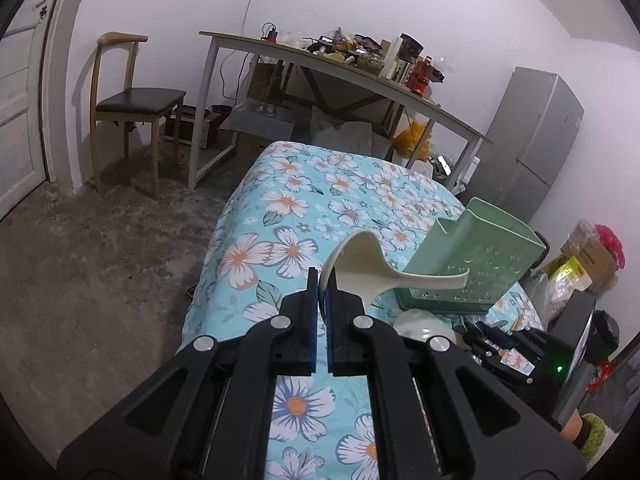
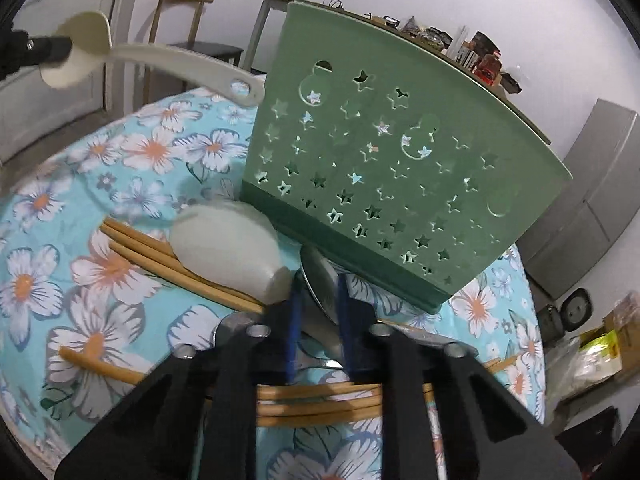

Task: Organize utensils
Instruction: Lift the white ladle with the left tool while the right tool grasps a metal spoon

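Note:
My left gripper (image 1: pixel 322 282) is shut on the blade of a cream rice paddle (image 1: pixel 360 264), held above the floral table. The paddle's handle points right, toward a green perforated utensil holder (image 1: pixel 476 264). In the right wrist view the paddle (image 2: pixel 168 60) hangs at the upper left, its handle tip beside the holder (image 2: pixel 400 176). My right gripper (image 2: pixel 320 294) sits low at the holder's base, shut on the bowl of a metal spoon (image 2: pixel 320 276). A white bowl (image 2: pixel 228 248) lies overturned to its left. Several bamboo chopsticks (image 2: pixel 160 256) lie under and around it.
The floral tablecloth (image 1: pixel 288 208) covers a narrow table with floor to its left. Behind stand a wooden chair (image 1: pixel 132 104), a cluttered desk (image 1: pixel 352 68) and a grey fridge (image 1: pixel 536 140). Bags and boxes (image 1: pixel 588 264) pile at the right.

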### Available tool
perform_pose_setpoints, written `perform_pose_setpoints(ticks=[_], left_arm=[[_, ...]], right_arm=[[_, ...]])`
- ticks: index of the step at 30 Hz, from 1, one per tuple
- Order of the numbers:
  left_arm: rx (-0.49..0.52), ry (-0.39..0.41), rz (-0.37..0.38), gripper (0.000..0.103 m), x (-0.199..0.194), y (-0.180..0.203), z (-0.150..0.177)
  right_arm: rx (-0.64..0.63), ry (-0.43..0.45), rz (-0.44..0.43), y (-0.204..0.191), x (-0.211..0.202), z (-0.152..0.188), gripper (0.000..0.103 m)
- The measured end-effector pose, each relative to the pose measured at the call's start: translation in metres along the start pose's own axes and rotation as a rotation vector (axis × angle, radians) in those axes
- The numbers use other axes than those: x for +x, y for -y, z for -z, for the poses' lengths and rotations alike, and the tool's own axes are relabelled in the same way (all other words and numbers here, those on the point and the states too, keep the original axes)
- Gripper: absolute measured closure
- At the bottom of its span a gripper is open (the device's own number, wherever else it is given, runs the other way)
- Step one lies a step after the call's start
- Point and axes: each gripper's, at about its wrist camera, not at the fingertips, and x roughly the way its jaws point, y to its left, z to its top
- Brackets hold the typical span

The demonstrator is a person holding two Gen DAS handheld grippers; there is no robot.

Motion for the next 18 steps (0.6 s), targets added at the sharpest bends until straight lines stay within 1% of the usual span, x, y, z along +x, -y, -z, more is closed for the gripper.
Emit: perform_pose_setpoints(ticks=[1,5,11,13,15,18], left_arm=[[-0.001,0.002,0.003,0.101,-0.001,0.000,0.000],[-0.001,0.034,0.017,0.101,-0.010,0.004,-0.002],[0.021,0.098,0.028,0.101,-0.021,0.017,-0.015],[0.062,0.146,0.018,0.101,-0.026,0.028,-0.024],[0.109,0.175,0.003,0.100,-0.028,0.039,-0.033],[0.198,0.195,-0.024,0.100,-0.022,0.059,-0.046]], right_arm=[[0.007,-0.005,-0.005,0.001,0.000,0.000,0.094],[0.041,0.003,-0.015,0.007,-0.009,-0.001,0.095],[0.122,0.068,-0.014,0.033,-0.038,-0.007,0.097],[0.148,0.087,-0.011,0.043,-0.047,-0.007,0.098],[0.173,0.101,-0.012,0.052,-0.053,-0.008,0.099],[0.211,0.124,-0.013,0.068,-0.062,-0.007,0.099]])
